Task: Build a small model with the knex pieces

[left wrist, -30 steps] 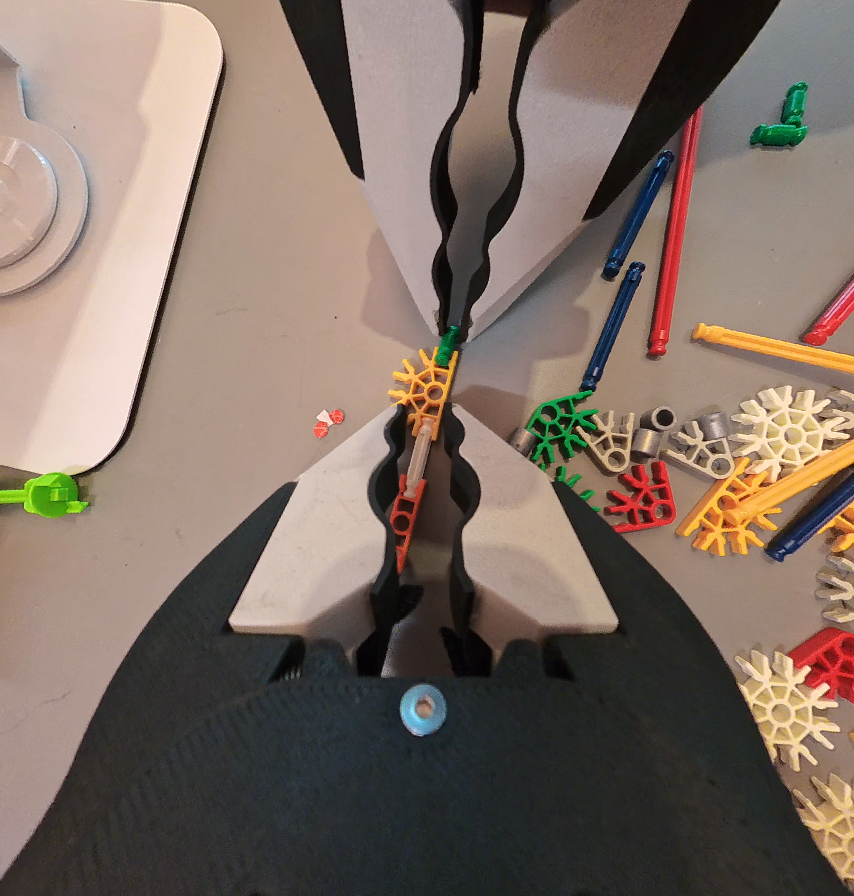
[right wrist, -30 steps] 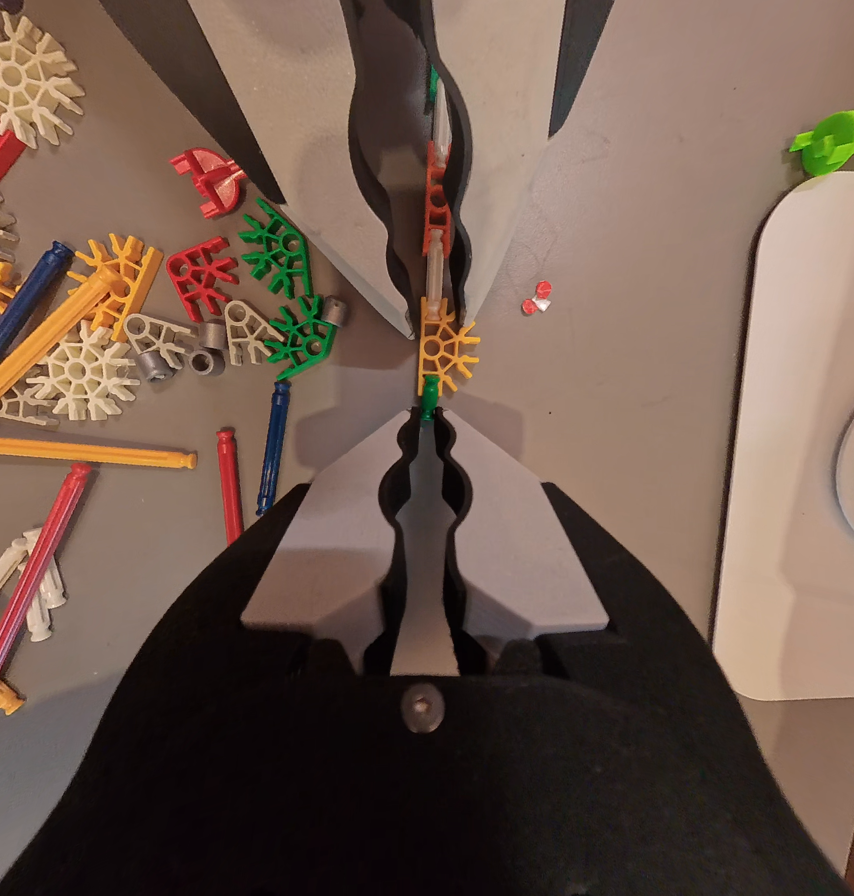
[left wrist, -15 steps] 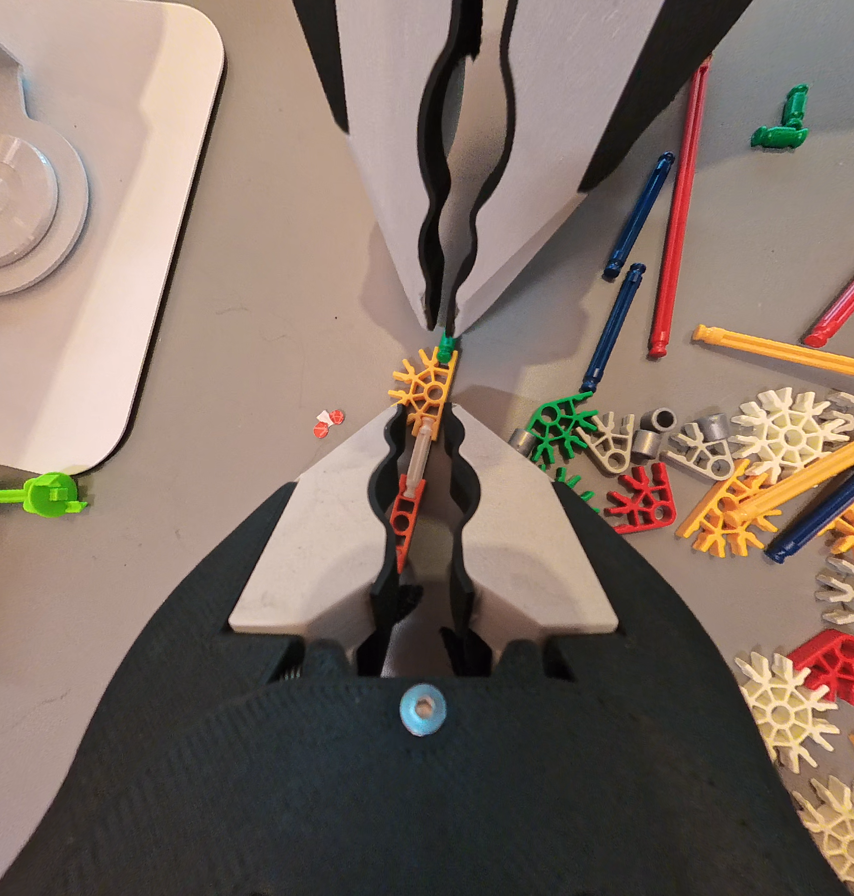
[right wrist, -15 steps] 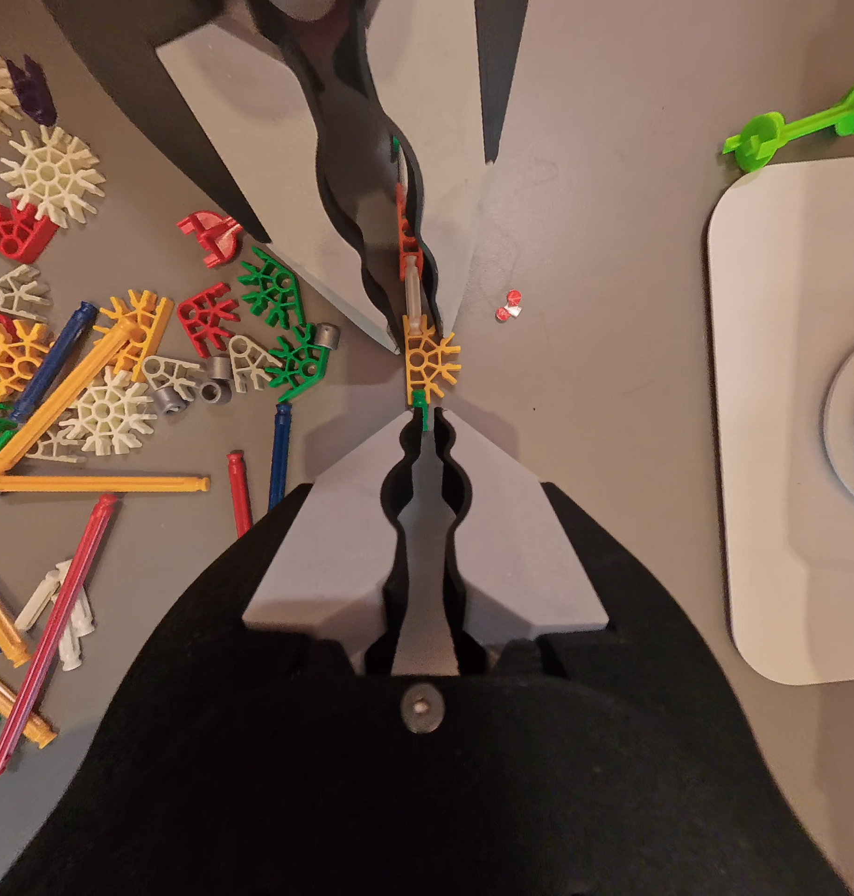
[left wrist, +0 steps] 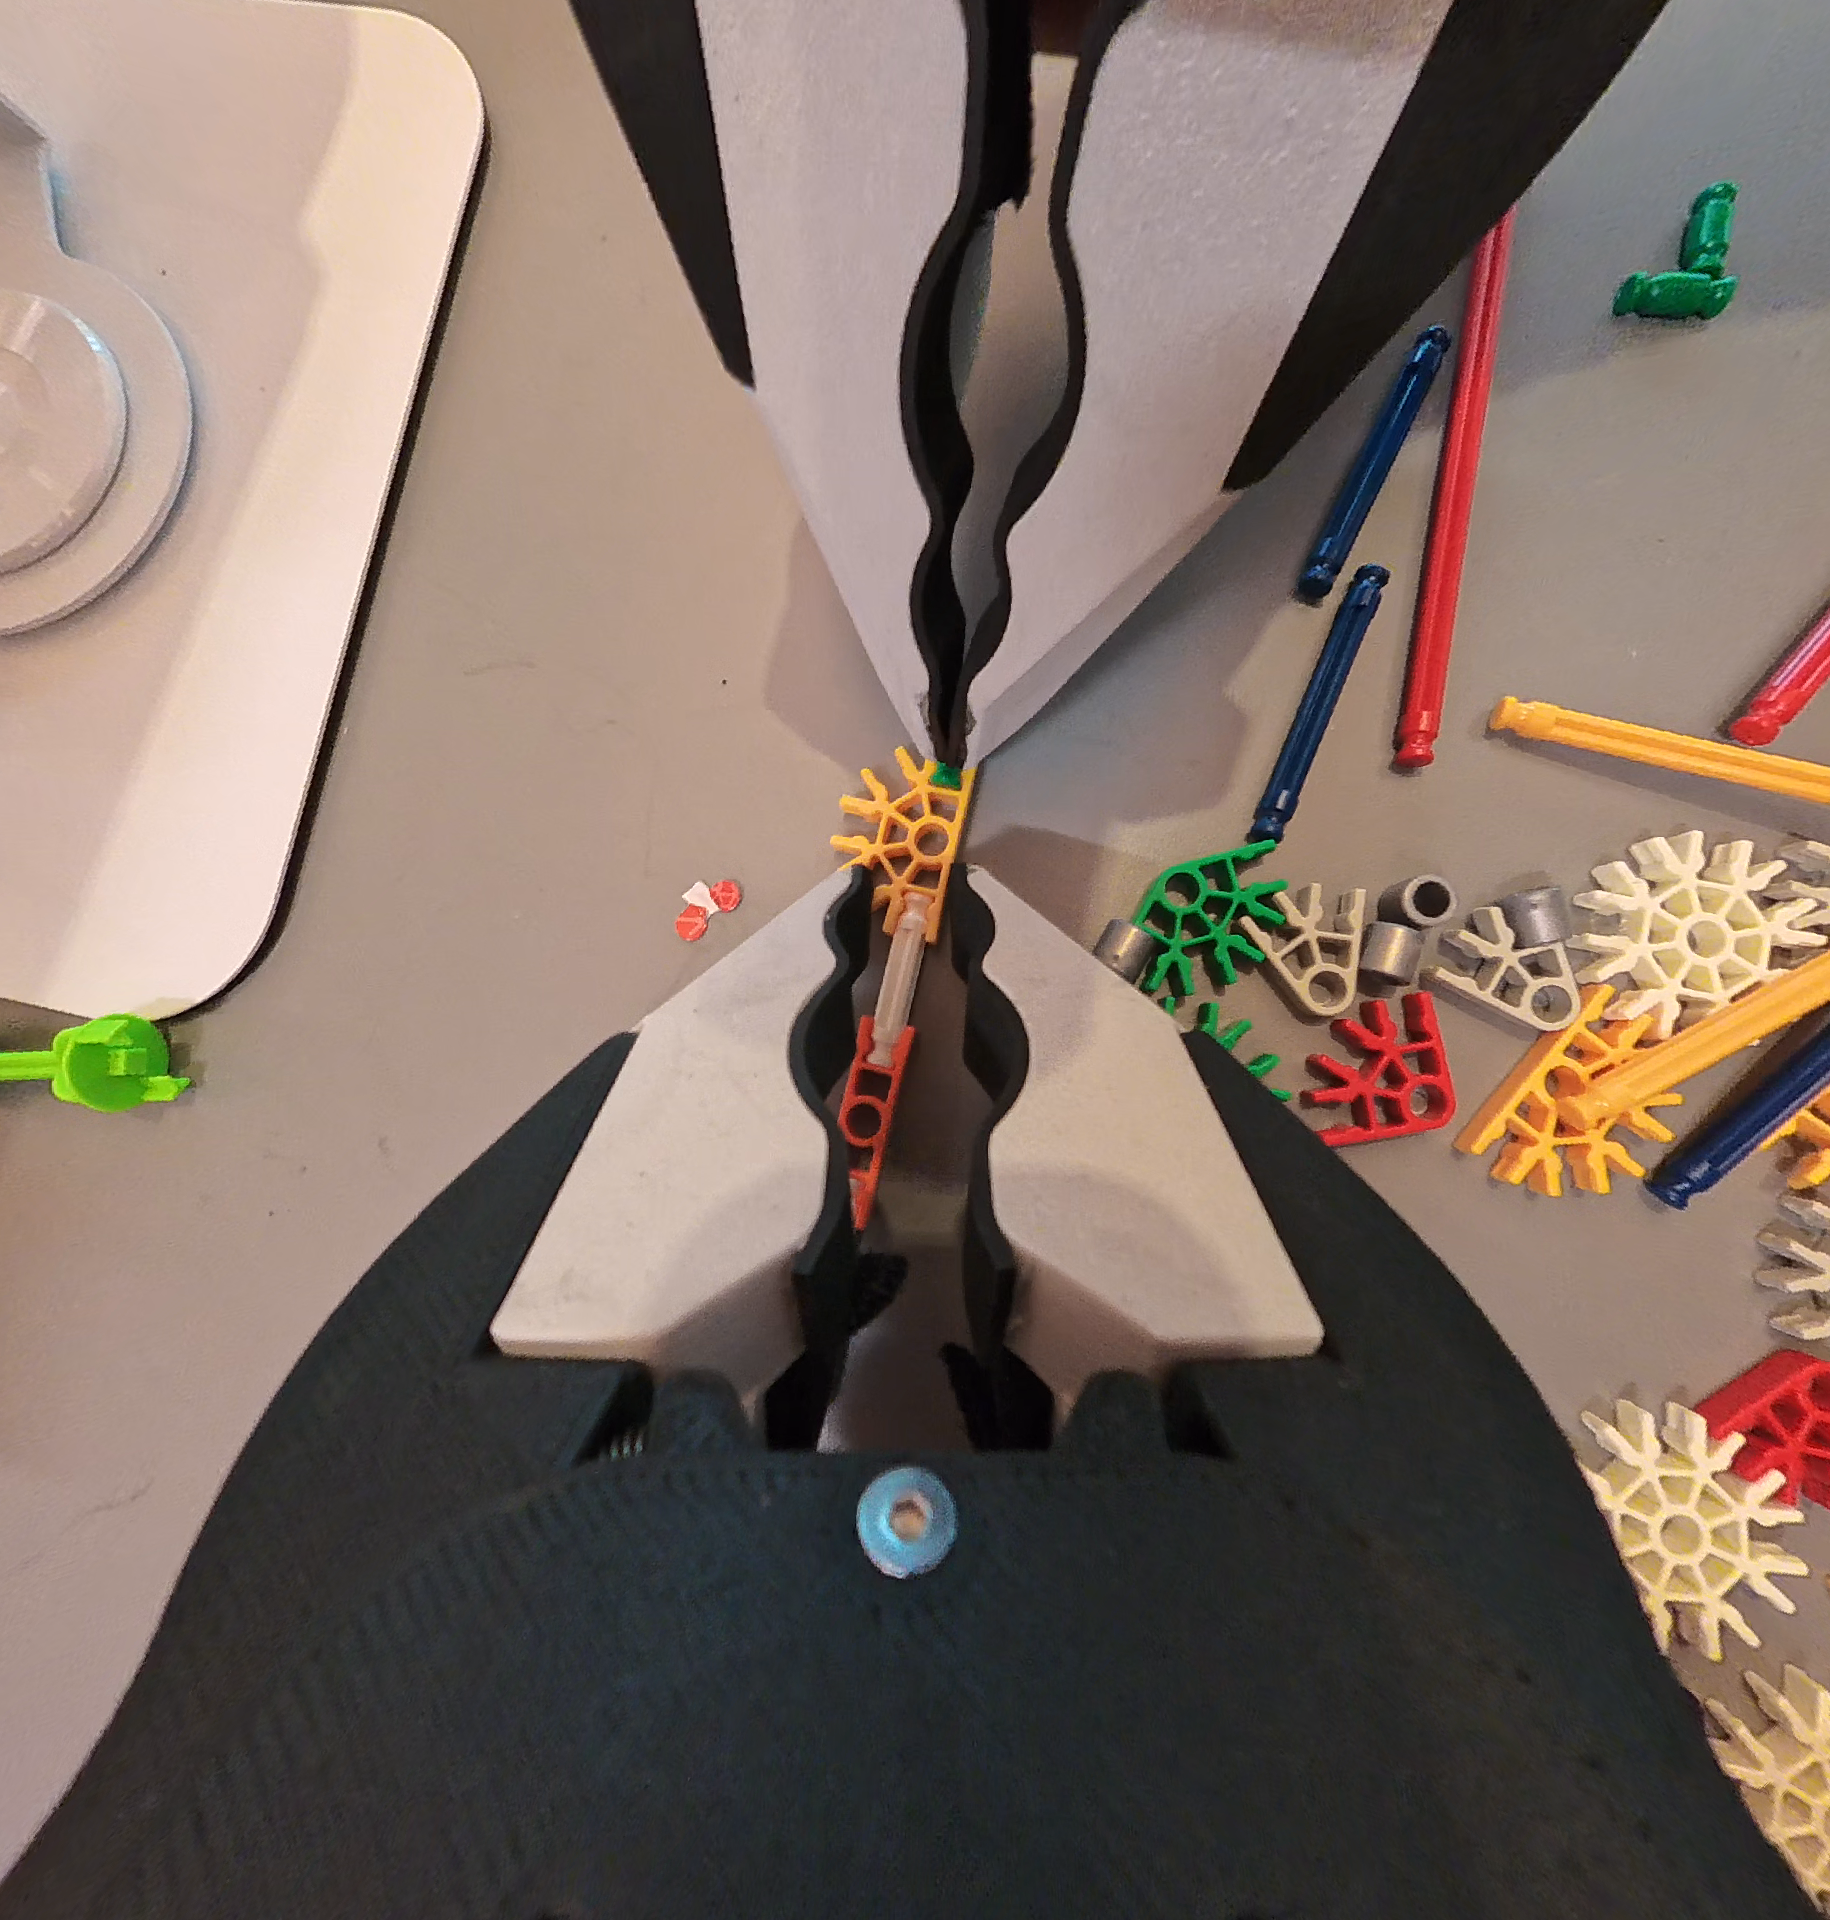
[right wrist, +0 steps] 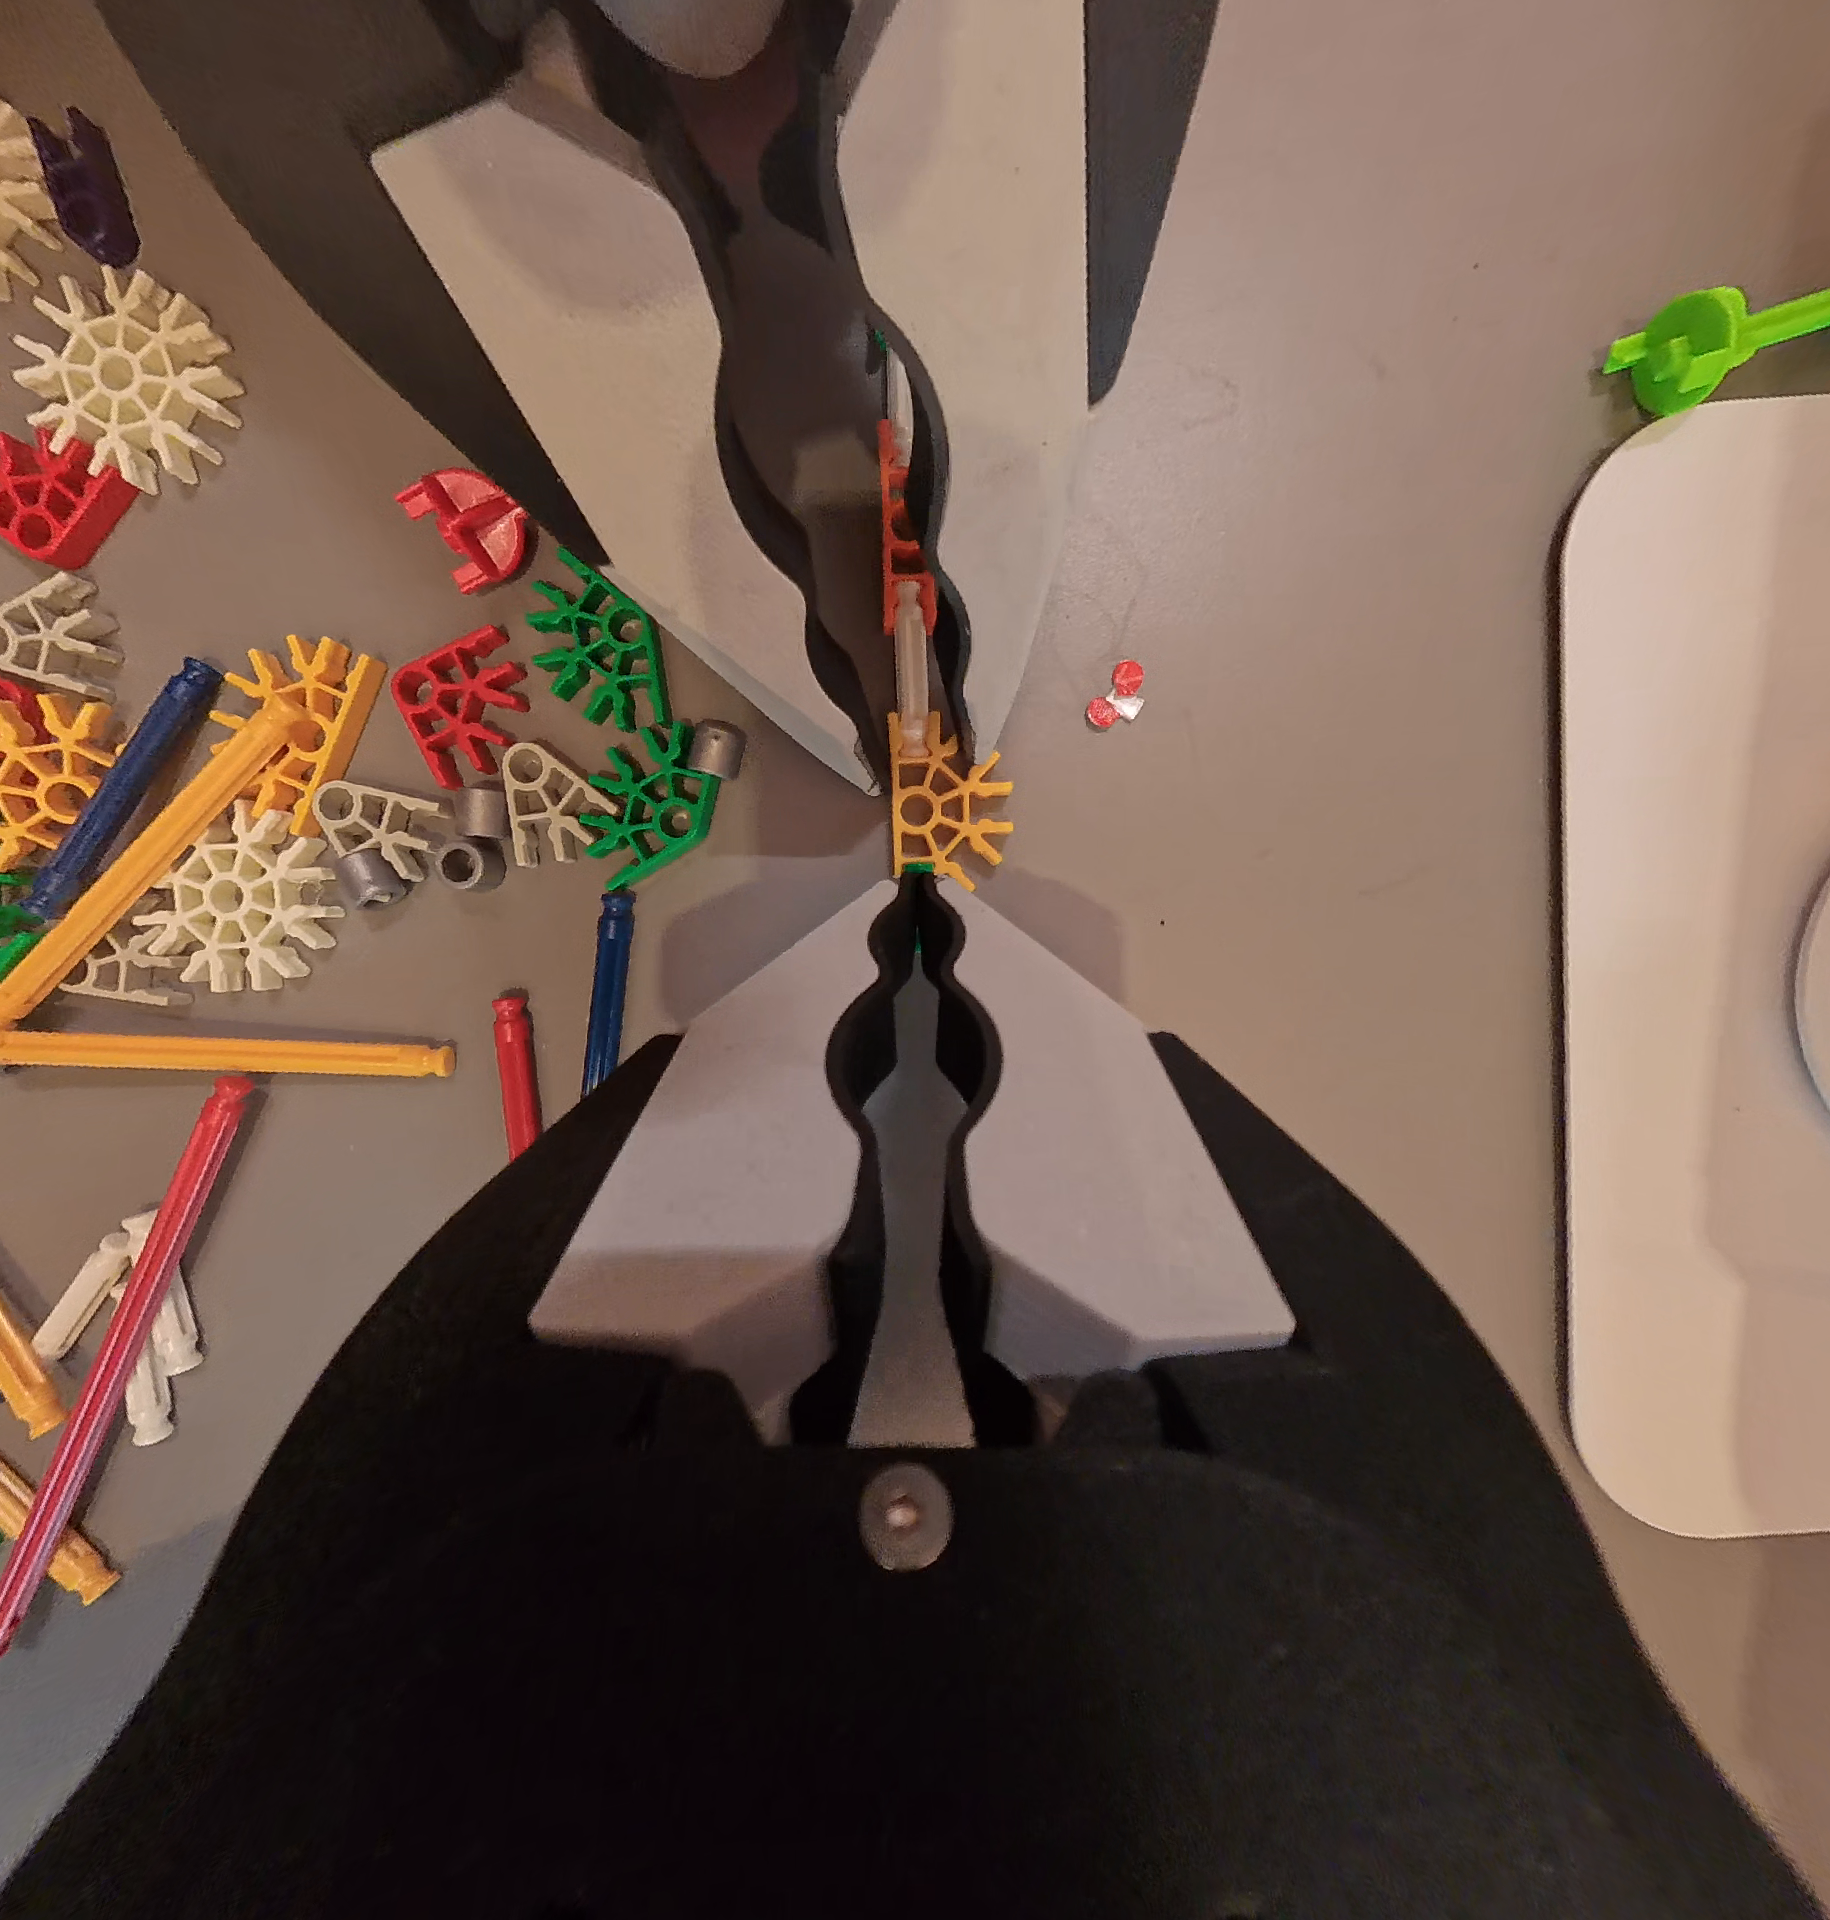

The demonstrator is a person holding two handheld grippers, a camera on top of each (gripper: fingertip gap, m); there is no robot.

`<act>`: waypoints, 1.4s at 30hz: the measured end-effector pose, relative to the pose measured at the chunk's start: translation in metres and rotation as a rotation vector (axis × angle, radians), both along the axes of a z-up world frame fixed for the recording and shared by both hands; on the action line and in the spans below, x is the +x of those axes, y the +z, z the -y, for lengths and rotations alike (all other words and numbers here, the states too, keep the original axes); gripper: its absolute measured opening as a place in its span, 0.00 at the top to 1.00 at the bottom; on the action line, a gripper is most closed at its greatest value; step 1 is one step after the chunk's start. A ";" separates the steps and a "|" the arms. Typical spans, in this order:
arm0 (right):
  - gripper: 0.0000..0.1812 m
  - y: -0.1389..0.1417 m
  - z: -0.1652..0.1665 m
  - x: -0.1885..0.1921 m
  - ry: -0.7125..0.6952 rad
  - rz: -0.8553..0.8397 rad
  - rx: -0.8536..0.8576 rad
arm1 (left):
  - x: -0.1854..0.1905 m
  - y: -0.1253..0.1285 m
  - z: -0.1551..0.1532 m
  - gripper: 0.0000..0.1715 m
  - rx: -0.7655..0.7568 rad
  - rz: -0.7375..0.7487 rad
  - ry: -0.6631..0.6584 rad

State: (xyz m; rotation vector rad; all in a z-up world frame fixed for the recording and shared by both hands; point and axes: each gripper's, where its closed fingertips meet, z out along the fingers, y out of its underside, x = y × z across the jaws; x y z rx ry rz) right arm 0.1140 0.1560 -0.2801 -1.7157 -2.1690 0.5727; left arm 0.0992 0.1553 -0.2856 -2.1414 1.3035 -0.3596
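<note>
My left gripper (left wrist: 916, 888) is shut on a small assembly held above the grey table: an orange connector (left wrist: 869, 1112) deep between the pads, a short whitish rod (left wrist: 900, 971), and a yellow half-snowflake connector (left wrist: 916, 831) sticking out past the fingertips. My right gripper (right wrist: 911, 894) faces it tip to tip and is shut on a short green rod (right wrist: 921, 865), whose end sits in the yellow connector's (right wrist: 937, 805) near slot. In the left wrist view only a green stub (left wrist: 947, 774) shows at the right gripper's (left wrist: 947, 738) tips.
A pile of loose connectors and rods (left wrist: 1669, 935) lies to the left gripper's right, and it also shows in the right wrist view (right wrist: 215, 831). A white board (left wrist: 267, 520) lies on the other side, with a lime-green piece (left wrist: 111, 1060) at its corner. Small red scraps (left wrist: 708, 904) lie on the table. Both grippers' tips are close together, under 4 cm apart. The lime-green piece (left wrist: 111, 1060) is about equally far from each gripper, around 15 cm.
The right gripper has moved toward the left one, pushing the green rod into the yellow connector; less green shows between them. The left gripper's hold has not changed.
</note>
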 end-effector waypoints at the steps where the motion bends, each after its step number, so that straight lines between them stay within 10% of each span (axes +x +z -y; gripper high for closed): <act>1: 1.00 0.000 0.000 0.000 -0.003 0.012 -0.007 | 0.000 0.000 0.000 0.93 0.000 0.000 0.000; 30: 1.00 -0.005 0.002 -0.001 -0.012 0.528 -0.064 | -0.001 -0.001 -0.001 0.93 0.044 0.037 0.031; 42: 1.00 0.027 -0.010 -0.002 -0.192 0.264 -0.138 | -0.001 0.000 -0.001 0.93 0.050 0.042 0.033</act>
